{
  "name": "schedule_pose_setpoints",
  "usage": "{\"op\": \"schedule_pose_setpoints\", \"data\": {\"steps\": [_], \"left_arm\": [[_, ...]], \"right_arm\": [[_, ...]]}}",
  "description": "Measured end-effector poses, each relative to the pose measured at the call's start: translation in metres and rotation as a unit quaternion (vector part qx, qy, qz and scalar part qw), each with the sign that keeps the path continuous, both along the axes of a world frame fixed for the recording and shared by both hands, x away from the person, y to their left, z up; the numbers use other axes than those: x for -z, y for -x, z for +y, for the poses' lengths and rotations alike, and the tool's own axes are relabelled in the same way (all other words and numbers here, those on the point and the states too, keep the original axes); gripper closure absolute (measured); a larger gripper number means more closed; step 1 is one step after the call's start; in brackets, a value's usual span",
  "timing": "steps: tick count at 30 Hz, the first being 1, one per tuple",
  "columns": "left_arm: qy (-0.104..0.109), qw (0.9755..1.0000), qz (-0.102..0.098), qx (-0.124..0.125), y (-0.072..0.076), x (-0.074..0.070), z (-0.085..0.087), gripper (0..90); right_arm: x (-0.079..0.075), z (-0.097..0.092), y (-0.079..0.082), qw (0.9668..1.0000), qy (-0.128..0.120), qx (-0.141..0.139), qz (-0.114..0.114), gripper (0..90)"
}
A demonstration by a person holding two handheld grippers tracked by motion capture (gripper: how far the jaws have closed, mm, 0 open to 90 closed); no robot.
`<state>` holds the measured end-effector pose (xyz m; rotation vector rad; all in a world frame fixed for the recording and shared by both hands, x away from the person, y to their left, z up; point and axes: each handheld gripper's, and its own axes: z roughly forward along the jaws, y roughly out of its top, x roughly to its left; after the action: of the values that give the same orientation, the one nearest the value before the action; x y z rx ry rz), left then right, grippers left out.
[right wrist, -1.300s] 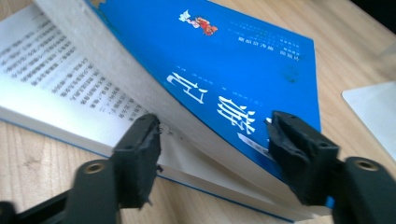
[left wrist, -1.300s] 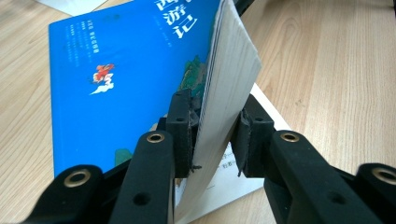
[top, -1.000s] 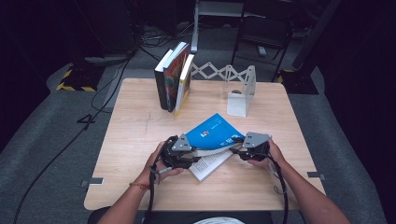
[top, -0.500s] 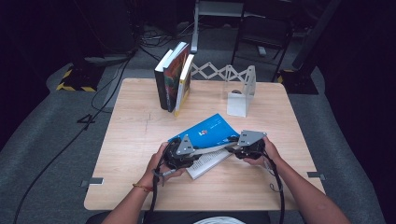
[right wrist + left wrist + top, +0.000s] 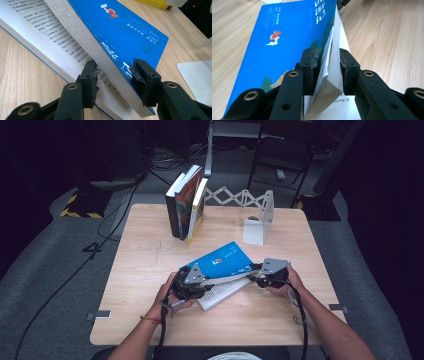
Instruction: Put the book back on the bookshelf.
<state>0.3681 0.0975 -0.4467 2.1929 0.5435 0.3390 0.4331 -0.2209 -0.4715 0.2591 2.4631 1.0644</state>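
A blue-covered book point(image 5: 222, 262) lies open on the wooden table point(image 5: 140, 250), its cover and a thick block of pages lifted off the printed pages point(image 5: 220, 292) below. My left gripper point(image 5: 207, 282) is shut on that lifted block at the near left end; in the left gripper view the pads point(image 5: 310, 67) press cover point(image 5: 282, 37) and paper, its jaws having just been closing. My right gripper point(image 5: 254, 271) holds the right end, one pad under the pages, one on the blue cover point(image 5: 125, 27). Its jaws point(image 5: 113, 75) have just been closing on the block.
Three books point(image 5: 186, 202) stand upright at the back of the table. A white bookend point(image 5: 257, 222) with a zigzag metal rack point(image 5: 235, 197) sits at the back right. Cables run over the grey floor on the left.
The left gripper has drawn in onto the book's near left end. The right gripper has edged slightly left. The lifted half of the book stays raised.
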Motion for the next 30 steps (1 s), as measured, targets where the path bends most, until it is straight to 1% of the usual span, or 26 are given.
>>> {"op": "schedule_pose_setpoints", "data": {"steps": [2,4,5,7,8,10,11,12,13,15,17,18,19,20,22,23,24,25,26,27,28,29,30], "left_arm": [[0.002,1.0,-0.002,0.002,-0.001,-0.003,0.001,68.4],[0.006,1.0,-0.003,0.004,-0.001,-0.005,0.003,68.2],[0.012,0.9999,-0.003,0.007,-0.002,-0.006,0.003,68.1],[0.018,0.9997,-0.002,0.017,-0.006,-0.01,0.005,67.4],[0.016,0.9995,-0.003,0.027,-0.008,-0.011,0.005,67.3],[0.019,0.9989,-0.001,0.042,-0.014,-0.012,0.002,67.4],[0.018,0.9987,-0.001,0.047,-0.018,-0.013,0.0,67.4],[0.02,0.9985,0.001,0.051,-0.021,-0.013,-0.001,67.4],[0.02,0.9983,-0.001,0.054,-0.024,-0.014,-0.003,67.3],[0.018,0.9982,0.001,0.057,-0.029,-0.014,-0.007,66.6],[0.018,0.9983,0.006,0.056,-0.032,-0.014,-0.009,65.3],[0.012,0.9983,0.006,0.056,-0.033,-0.015,-0.011,64.2],[0.011,0.9988,0.003,0.049,-0.032,-0.016,-0.013,62.4],[0.005,0.9991,0.001,0.041,-0.029,-0.017,-0.017,59.7],[-0.005,0.9992,-0.003,0.041,-0.023,-0.02,-0.024,53.2],[-0.008,0.999,-0.007,0.044,-0.018,-0.022,-0.03,50.7],[-0.017,0.9986,-0.011,0.048,-0.014,-0.023,-0.035,45.9],[-0.041,0.9982,-0.023,0.037,-0.011,-0.023,-0.042,45.8],[-0.061,0.9971,-0.038,0.024,-0.01,-0.022,-0.046,42.2],[-0.064,0.9971,-0.037,0.019,-0.01,-0.021,-0.047,39.9],[-0.057,0.9978,-0.031,0.014,-0.011,-0.02,-0.046,41.0],[-0.042,0.9989,-0.017,0.006,-0.014,-0.019,-0.044,42.4],[-0.038,0.9992,-0.007,0.002,-0.016,-0.017,-0.042,43.6]], "right_arm": [[-0.002,0.0,0.003,1.0,-0.002,0.007,0.0,59.0],[-0.004,0.001,0.006,1.0,0.0,0.008,-0.003,60.7],[-0.006,0.001,0.009,0.9999,0.002,0.008,-0.007,62.3],[-0.009,0.0,0.019,0.9994,0.002,0.012,-0.032,65.3],[-0.01,-0.002,0.023,0.9993,0.004,0.011,-0.034,66.2],[-0.011,-0.006,0.025,0.9996,-0.001,0.014,-0.025,66.4],[-0.011,-0.01,0.025,0.9996,-0.004,0.024,-0.016,66.5],[-0.011,-0.01,0.025,0.9996,-0.004,0.024,-0.016,66.5],[-0.011,-0.012,0.025,0.9994,-0.004,0.03,-0.015,66.7],[-0.012,-0.015,0.025,0.9992,-0.002,0.039,-0.013,66.7],[-0.013,-0.017,0.025,0.9989,0.0,0.045,-0.013,66.8],[-0.013,-0.018,0.025,0.9988,0.001,0.047,-0.011,66.7],[-0.013,-0.018,0.024,0.9988,0.002,0.048,-0.01,66.7],[-0.014,-0.018,0.025,0.9987,0.0,0.05,-0.009,66.7],[-0.016,-0.017,0.025,0.9988,0.004,0.048,-0.011,66.5],[-0.017,-0.017,0.025,0.9988,0.007,0.046,-0.014,66.3],[-0.017,-0.015,0.025,0.9988,0.015,0.043,-0.017,66.4],[-0.017,-0.014,0.025,0.9988,0.014,0.043,-0.017,66.4],[-0.018,-0.013,0.025,0.9989,0.017,0.04,-0.018,66.4],[-0.018,-0.012,0.024,0.9989,0.02,0.039,-0.016,66.4],[-0.018,-0.011,0.025,0.9989,0.023,0.037,-0.017,66.3],[-0.018,-0.011,0.024,0.9989,0.026,0.036,-0.018,66.3],[-0.018,-0.011,0.024,0.9988,0.028,0.033,-0.02,66.3]]}}
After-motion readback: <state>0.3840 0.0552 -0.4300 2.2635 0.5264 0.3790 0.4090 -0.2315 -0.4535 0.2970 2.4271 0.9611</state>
